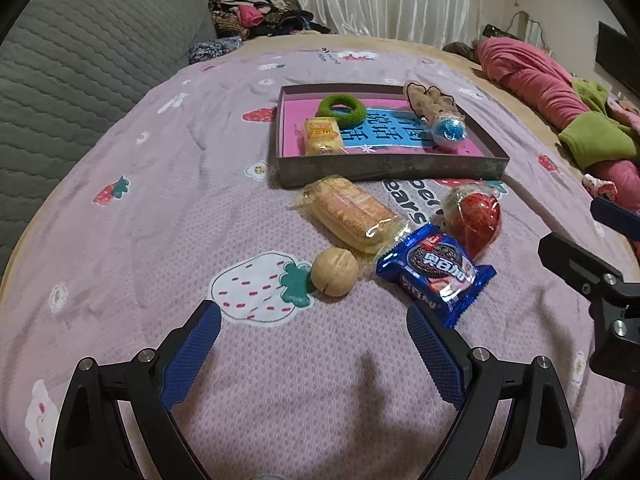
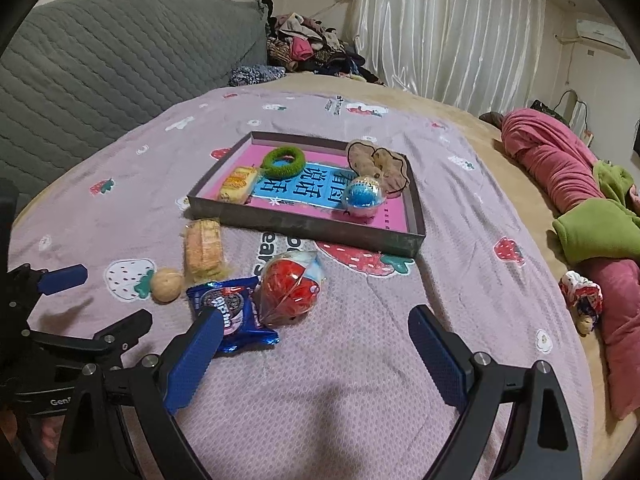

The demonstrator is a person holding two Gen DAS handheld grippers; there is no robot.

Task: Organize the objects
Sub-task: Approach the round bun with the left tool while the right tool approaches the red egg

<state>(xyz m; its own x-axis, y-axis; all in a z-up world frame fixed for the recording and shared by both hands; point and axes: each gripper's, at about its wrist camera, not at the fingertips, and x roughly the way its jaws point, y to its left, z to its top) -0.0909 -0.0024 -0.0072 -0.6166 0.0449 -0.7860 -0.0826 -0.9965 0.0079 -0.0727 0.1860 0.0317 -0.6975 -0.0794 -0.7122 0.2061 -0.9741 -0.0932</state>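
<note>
While both tongs, left tongs (image 1: 314, 334) and right tongs (image 2: 316, 338), gape empty, shallow tray (image 2: 304, 226) on bedspread (image 2: 360, 360) holds green hair scrunchie (image 2: 283, 162), wrapped cake (image 2: 239, 184), blue foil ball (image 2: 363, 196), brown plush (image 2: 380, 164)

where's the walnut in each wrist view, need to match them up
Left wrist: the walnut lies just below centre, beside the white strawberry print.
Right wrist: the walnut lies at lower left, beside the same print.
Shared landmark: the blue cookie packet, just right of it in both.
</note>
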